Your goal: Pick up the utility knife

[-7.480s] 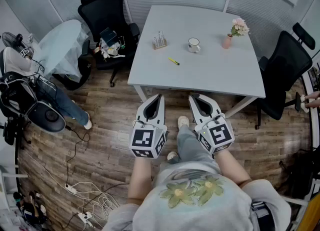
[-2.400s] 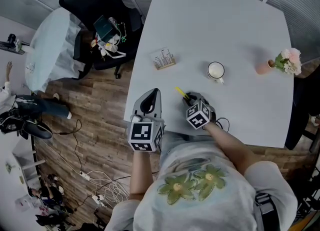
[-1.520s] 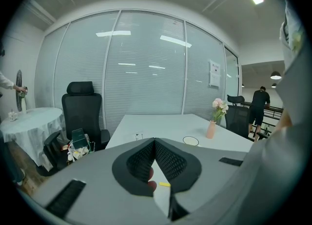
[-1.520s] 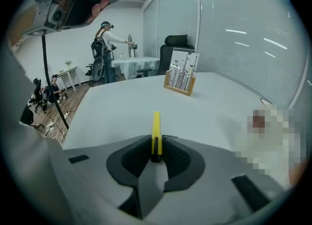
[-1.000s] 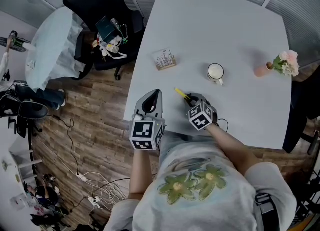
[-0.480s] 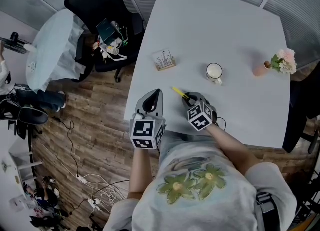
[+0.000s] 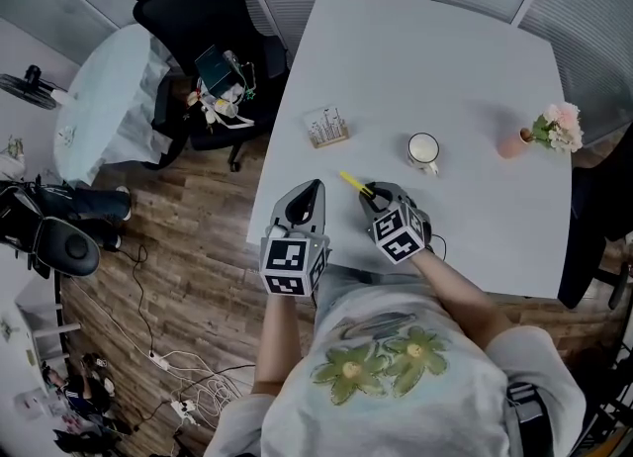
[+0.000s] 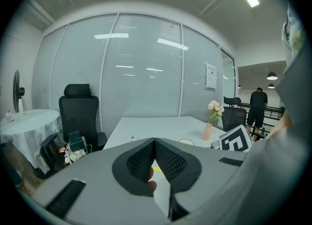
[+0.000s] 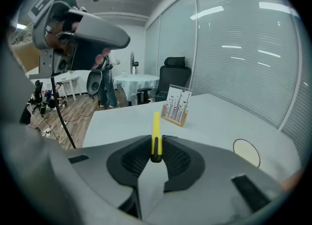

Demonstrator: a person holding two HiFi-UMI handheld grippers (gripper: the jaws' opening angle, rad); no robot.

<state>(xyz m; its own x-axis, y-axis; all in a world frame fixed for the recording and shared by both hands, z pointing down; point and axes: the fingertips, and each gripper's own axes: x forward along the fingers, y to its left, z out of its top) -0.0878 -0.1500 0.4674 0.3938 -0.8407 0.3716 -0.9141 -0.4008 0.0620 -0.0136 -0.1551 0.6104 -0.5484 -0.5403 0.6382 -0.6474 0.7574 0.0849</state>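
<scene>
Head view: right hand-held gripper (image 7: 368, 192) is over the near part of the tabletop (image 7: 445, 59), closed on the utility knife (image 7: 351, 183). The yellow body sticks out ahead of the jaws toward the card stand (image 7: 325, 129). Left hand-held gripper (image 7: 314, 188) hangs just beside it at the tabletop's near edge. The mug (image 7: 423, 149) is near, to the right.

Left gripper view: left hand-held gripper (image 8: 154, 142) has its jaws together, with no object between them. It gives no support to the knife.

Right gripper view: the pads clamp only the knife's (image 9: 156, 124) dark rear end; most of the length overhangs forward. It appears clear of the tabletop (image 9: 214, 117).

Risks, as judged:
- An end-only grip on a thin, smooth body means the overhang could pivot downward or slide out on a quick swing.
- A drop this close to the edge could go to the floor.
- I cannot tell whether the blade is extended, so treat the tip as live.
</scene>
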